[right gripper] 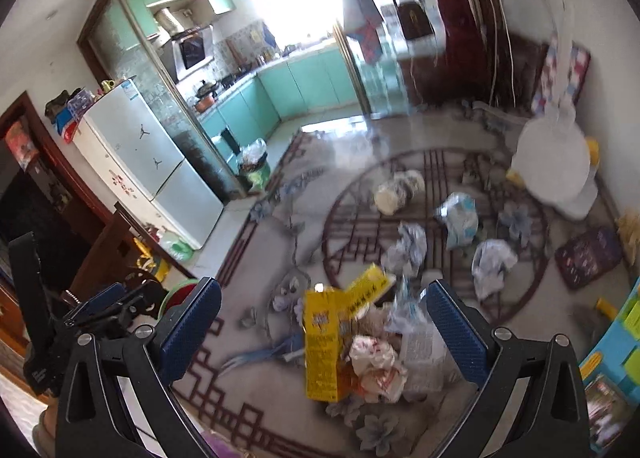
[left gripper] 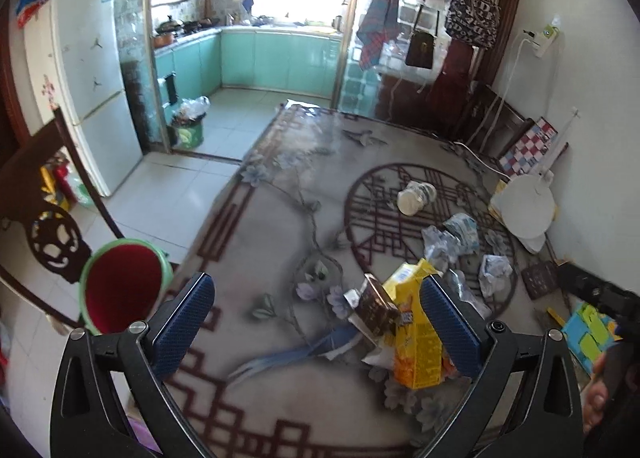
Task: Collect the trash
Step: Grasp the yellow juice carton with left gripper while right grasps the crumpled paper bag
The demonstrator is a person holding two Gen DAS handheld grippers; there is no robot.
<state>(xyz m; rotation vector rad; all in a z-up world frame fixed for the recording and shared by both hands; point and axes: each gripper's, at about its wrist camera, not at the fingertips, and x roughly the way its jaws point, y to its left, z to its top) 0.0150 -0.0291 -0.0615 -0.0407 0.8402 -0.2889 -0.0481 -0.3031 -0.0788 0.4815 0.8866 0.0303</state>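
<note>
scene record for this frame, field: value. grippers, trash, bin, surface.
left gripper: open, empty, above the rug
right gripper: open, empty, above the trash pile
nearest trash: yellow carton, brown box, crumpled wrapper
farther trash: crumpled plastic bags, tipped jar
bin: green bucket with red inside, at the rug's left edge
surface: patterned rug

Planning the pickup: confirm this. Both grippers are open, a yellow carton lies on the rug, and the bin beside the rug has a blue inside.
One detail is wrong: the left wrist view shows the bin is red inside, with a green rim. The rest holds: left gripper and right gripper are open, and the yellow carton lies on the rug.
</note>
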